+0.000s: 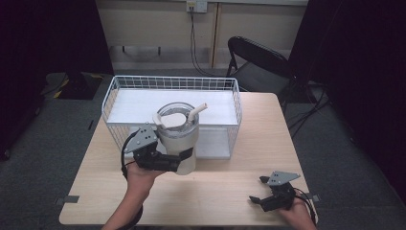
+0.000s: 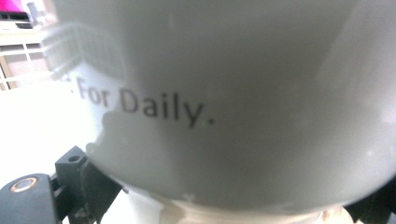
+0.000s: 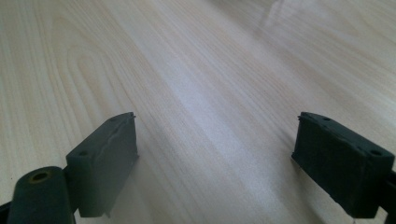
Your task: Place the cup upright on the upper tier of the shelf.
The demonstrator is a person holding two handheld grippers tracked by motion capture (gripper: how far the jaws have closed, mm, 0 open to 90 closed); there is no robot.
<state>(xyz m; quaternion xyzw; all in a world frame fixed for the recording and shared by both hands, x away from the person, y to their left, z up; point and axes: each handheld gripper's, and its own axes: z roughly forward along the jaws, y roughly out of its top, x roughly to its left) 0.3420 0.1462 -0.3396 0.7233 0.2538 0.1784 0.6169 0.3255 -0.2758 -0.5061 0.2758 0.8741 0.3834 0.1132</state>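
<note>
**Tumbler held at the basket's edge**

Dark curtains and grey carpet ring a pale wooden tabletop (image 1: 225,191), with a black folding chair (image 1: 258,62) behind it. Largest on the wood is the white wire basket (image 1: 115,103), its floor lined in white and bare. Just in front of its near wall is the cream tumbler (image 1: 179,139), upright, with a clear lid and a straw (image 1: 196,112) leaning to the right. Whether its base rests on the wood or hangs just above it we cannot tell.

Our left gripper (image 1: 179,158) has its fingers closed around the tumbler's lower body; in the left gripper view the glossy wall, printed "For Daily.", bulges right against the camera. Our right gripper (image 1: 258,199) sits low at the near right corner, well apart, fingers (image 3: 105,158) spread wide over bare wood with nothing between them.

We judge the work to be getting the tumbler into the basket. The risks — a smooth, rounded wall gripped low, below a tall, top-heavy body, could swivel or slide in the fingers. A shallow lift could catch the base on the wire rim and tip the tumbler.
</note>
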